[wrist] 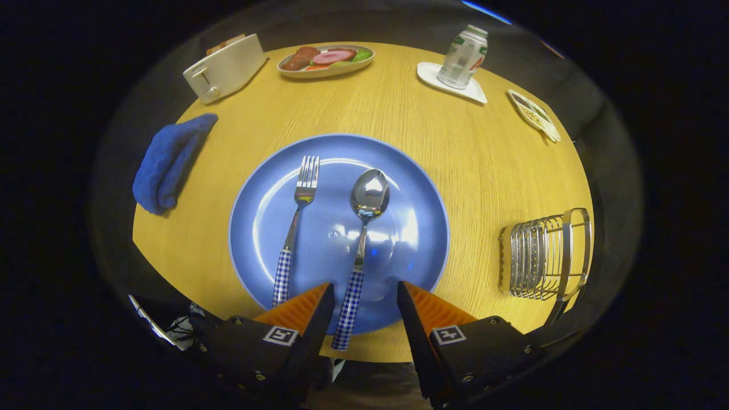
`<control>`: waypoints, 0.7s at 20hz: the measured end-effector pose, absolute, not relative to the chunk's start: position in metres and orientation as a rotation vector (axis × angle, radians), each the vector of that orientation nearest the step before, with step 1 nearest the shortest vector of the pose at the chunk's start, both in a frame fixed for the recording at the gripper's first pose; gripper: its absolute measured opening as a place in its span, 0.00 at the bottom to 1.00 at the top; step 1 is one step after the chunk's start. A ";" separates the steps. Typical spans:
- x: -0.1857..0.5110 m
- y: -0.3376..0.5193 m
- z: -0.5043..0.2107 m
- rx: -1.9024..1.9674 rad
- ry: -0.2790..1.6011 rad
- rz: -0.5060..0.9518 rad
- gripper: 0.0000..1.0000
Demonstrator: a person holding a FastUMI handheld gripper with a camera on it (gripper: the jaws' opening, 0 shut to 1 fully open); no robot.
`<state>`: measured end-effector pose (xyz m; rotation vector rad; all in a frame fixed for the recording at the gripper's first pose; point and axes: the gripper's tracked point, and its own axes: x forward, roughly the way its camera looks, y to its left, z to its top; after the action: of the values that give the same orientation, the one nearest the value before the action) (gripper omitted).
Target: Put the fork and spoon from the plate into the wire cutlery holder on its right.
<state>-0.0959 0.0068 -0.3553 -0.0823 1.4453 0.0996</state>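
Note:
A blue plate (421, 239) lies on the round wooden table just ahead of my fingers. On it lie a fork (295, 225) and, to its right, a spoon (363, 233), both with blue-and-white checked handles pointing toward me. My gripper (364, 293) is open above the plate's near rim. The spoon's handle runs between the two fingers, closer to the left one, and neither finger touches it. The fork's handle lies just left of the left finger. The wire cutlery holder (541, 256) stands to the right of the plate, near the table's edge.
A blue cloth (168, 162) lies left of the plate. At the far side stand a white toaster (225, 68), a plate of food (326, 58), a can on a white coaster (464, 51) and a small dish (534, 114).

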 end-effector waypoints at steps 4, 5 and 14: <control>-0.107 0.013 -0.373 -0.141 1.549 0.173 0.50; -0.105 0.015 -0.356 -0.137 1.561 0.192 0.36; -0.095 -0.011 -0.340 -0.225 1.524 0.237 0.05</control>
<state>-0.0951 -0.0108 -0.3400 -0.2246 1.5241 0.2370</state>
